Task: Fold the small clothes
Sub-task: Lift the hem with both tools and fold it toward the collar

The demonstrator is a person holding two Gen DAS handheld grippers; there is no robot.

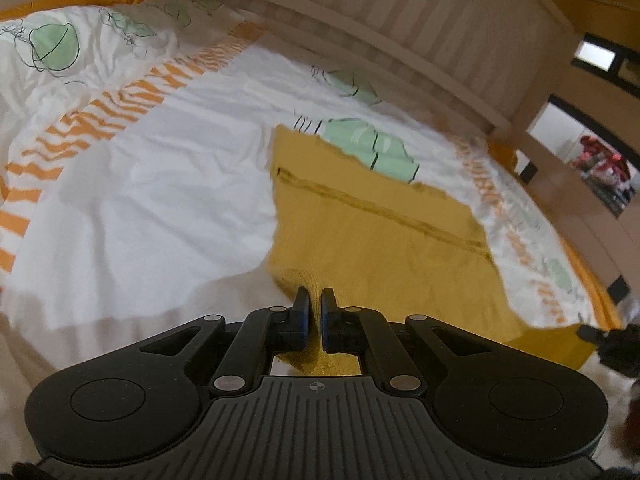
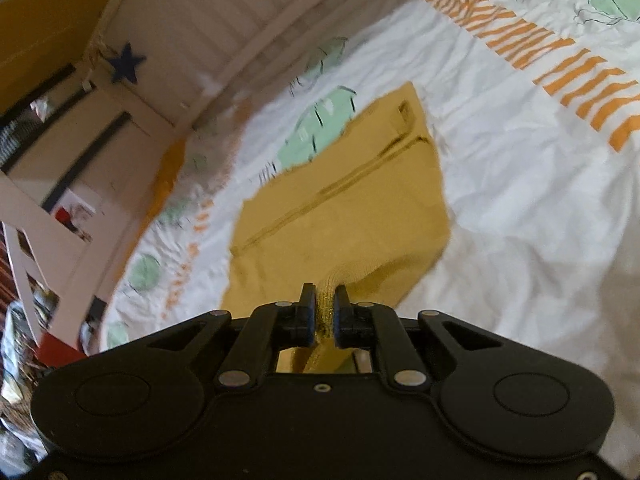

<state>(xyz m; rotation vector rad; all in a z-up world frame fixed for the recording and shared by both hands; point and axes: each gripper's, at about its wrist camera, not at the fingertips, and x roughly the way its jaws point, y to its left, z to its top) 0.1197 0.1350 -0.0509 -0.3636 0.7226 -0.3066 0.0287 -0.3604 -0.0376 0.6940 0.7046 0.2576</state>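
A mustard-yellow knit garment (image 1: 380,240) lies spread on the white bed cover, with a dark seam line running across it. It also shows in the right wrist view (image 2: 340,216). My left gripper (image 1: 315,296) is shut on the garment's near ribbed edge at its left corner. My right gripper (image 2: 324,294) is shut on the ribbed edge at the other near corner. The tip of the right gripper (image 1: 592,332) shows at the right edge of the left wrist view, at the garment's far corner. Both views are blurred.
The bed cover (image 1: 160,200) is white with orange stripes and green leaf prints. A pale slatted bed rail (image 1: 420,28) runs along the far side, also visible in the right wrist view (image 2: 224,24). White furniture (image 2: 80,184) stands beyond the bed's end.
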